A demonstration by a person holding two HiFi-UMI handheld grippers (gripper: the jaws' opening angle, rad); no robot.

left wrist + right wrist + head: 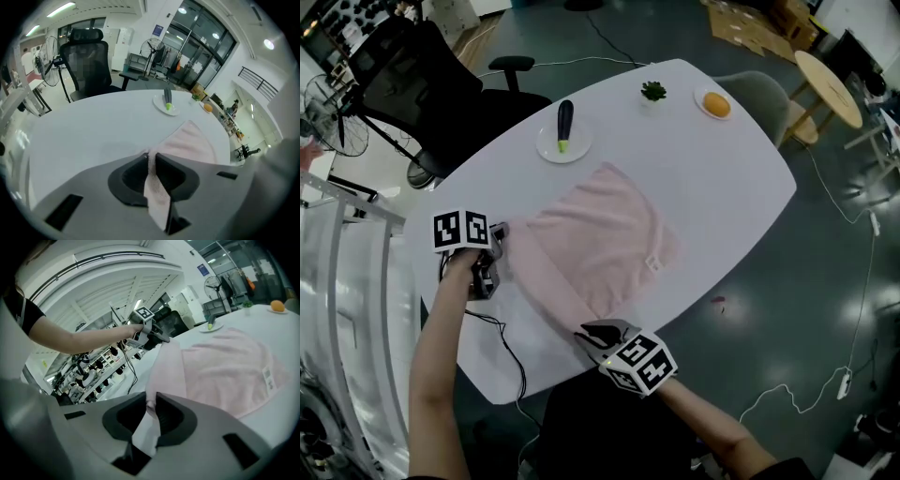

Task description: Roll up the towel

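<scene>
Towel point(605, 234) is lying spread on the white surface point(722, 178), its near edge hanging raised between my two grippers. I am clamping my left gripper point(497, 248) on one near corner and my right gripper point(587, 331) on the other, each pinching pink fabric.

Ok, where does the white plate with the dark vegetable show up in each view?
Head view: plate above centre, a little left.
Left gripper view: plate just right of centre, upper half.
Right gripper view: plate small, right of centre, upper half.
Shared landmark: the pink towel, spread just short of the plate in all three.
</scene>
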